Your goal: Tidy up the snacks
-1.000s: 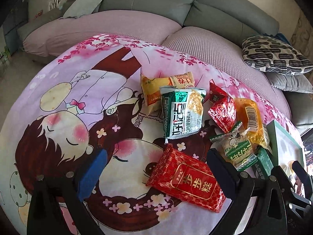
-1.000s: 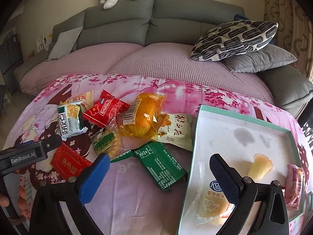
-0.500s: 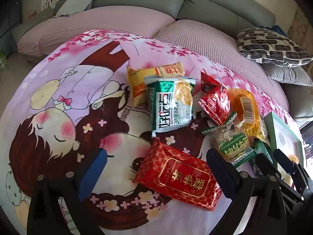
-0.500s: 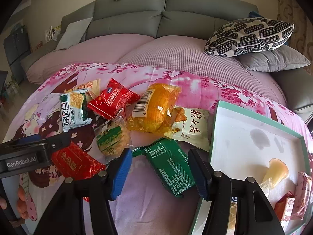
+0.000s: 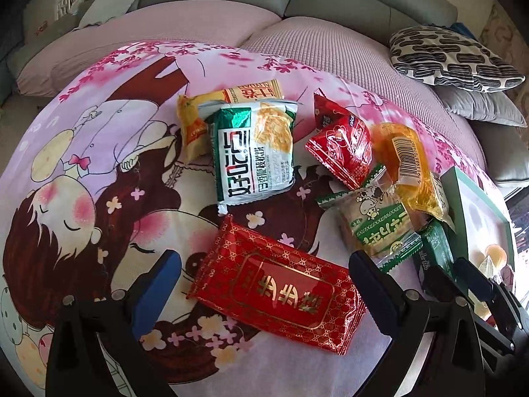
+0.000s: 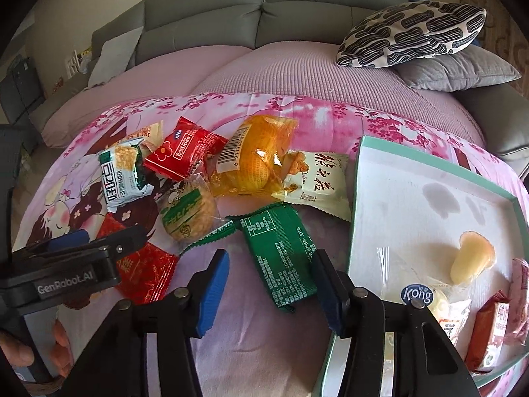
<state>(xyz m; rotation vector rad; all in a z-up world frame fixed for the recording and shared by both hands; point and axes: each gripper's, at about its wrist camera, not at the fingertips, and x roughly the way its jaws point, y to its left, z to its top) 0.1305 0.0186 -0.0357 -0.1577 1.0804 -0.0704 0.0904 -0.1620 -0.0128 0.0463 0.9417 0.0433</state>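
A: Which step? The tray [image 6: 358, 178] on the printed cloth [image 5: 99, 132] holds a few snacks.
B: Pick-up. Right gripper [image 6: 271, 284], jaws just narrowing, brackets the green packet [image 6: 281, 251], not yet pinching. Left gripper [image 5: 264, 278], wide open, straddles the red packet [image 5: 281, 284].
A: Next?
B: Close, lift, carry to the tray.

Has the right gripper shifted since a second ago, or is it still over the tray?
Yes. The right gripper has shifted left off the tray; its jaws, just closing, now flank the green packet.
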